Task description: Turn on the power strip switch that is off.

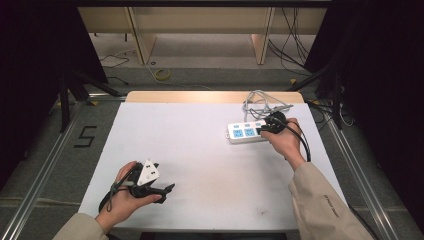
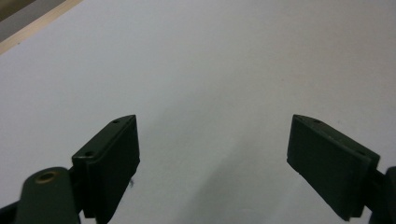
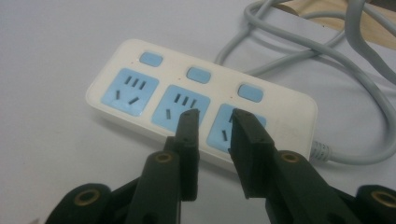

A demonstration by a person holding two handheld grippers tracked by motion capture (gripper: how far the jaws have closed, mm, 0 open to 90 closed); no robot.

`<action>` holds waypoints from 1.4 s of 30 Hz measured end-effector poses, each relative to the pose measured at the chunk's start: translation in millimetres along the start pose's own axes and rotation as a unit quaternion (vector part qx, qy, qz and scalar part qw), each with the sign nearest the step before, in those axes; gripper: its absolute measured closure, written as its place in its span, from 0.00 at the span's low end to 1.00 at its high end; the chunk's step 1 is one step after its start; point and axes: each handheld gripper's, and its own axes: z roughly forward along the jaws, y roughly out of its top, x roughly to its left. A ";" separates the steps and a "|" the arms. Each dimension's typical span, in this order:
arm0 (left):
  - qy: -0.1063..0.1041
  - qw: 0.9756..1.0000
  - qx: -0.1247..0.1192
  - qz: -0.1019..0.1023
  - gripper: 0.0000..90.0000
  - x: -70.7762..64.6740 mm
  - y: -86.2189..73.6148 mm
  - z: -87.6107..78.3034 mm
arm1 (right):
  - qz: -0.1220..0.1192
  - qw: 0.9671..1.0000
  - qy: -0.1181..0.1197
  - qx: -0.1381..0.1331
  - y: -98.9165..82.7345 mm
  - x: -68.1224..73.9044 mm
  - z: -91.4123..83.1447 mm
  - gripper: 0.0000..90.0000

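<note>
Left gripper [image 1: 150,187]: my fingers [image 2: 109,161] stood wide apart over bare worktop [image 1: 200,150], idle, grasping nothing.
Power strip [image 1: 246,132]: lay far right on the worktop, its grey cable [image 1: 260,102] coiled behind.
Right gripper [image 3: 212,126]: fingers narrowly parted, nothing between, poised over the sockets [image 3: 180,107]; close view showed three blue switches [image 3: 198,74].

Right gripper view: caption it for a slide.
Right tool, jaws slightly apart, poised over a white power strip with three blue sockets.

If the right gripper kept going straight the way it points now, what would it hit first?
Most likely the white power strip: the right gripper, jaws slightly apart with nothing between them, aims at its blue sockets, near the third one. How far above it the tips are is unclear.
</note>
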 end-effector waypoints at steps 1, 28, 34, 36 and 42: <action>0.000 1.000 0.000 0.001 0.19 0.2 0.1 -0.1 | 0.000 1.000 0.001 -0.002 -0.2 1.2 -1.5 0.80; -0.002 1.000 0.002 0.002 0.19 -0.6 0.6 1.2 | -0.044 0.996 0.065 -0.032 -44.1 31.7 -44.7 0.50; -0.001 1.000 0.003 0.003 0.19 -0.7 0.6 1.0 | -0.035 0.995 0.080 -0.045 -59.9 36.8 -56.0 0.45; -0.001 1.000 0.003 0.002 0.19 -0.8 0.5 1.0 | -0.037 0.995 0.081 -0.049 -65.7 38.3 -59.7 0.43; -0.001 1.000 0.002 0.004 0.18 -1.2 0.5 1.1 | -0.037 0.994 0.089 -0.056 -82.8 42.1 -68.0 0.38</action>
